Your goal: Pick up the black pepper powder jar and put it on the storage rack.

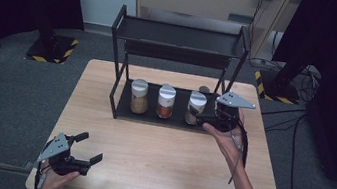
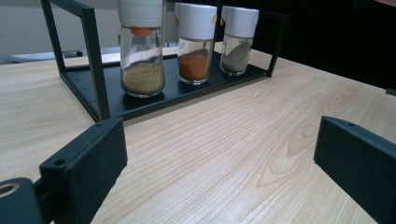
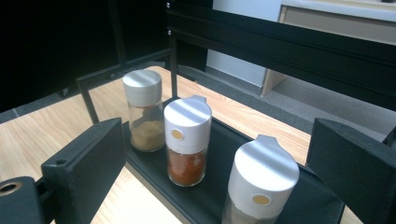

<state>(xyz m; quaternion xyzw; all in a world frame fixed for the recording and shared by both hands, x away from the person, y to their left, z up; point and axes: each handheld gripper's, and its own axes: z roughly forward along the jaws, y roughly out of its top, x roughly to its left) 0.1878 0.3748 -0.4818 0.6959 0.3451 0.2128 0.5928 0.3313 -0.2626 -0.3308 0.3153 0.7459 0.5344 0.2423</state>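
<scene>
Where the table [image 1: 158, 148] carries one black two-tier rack [image 1: 180, 35], three spice jars stand in a row on the rack's bottom tray, each upright with its long axis vertical and its white cap on top. Counted from 9 o'clock to 3 o'clock in the high view: the tan-powder jar [image 1: 139, 96], the red-powder jar [image 1: 166, 101] and the grey-powder jar [image 1: 195, 107]. Two tools are present. At 3 o'clock of the row, the right tool [image 1: 202, 115] points toward 9 o'clock at the grey-powder jar, its jaws standing apart on either side of that jar's cap in the right gripper view, pressing on nothing. At 7 o'clock on the table, well apart from the rack, the left tool [image 1: 89, 147] points toward 2 o'clock with its jaws spread wide above bare wood. A small dark round thing behind the grey-powder jar is too small to identify. The grey-powder jar's base is cut off in the right gripper view.
</scene>
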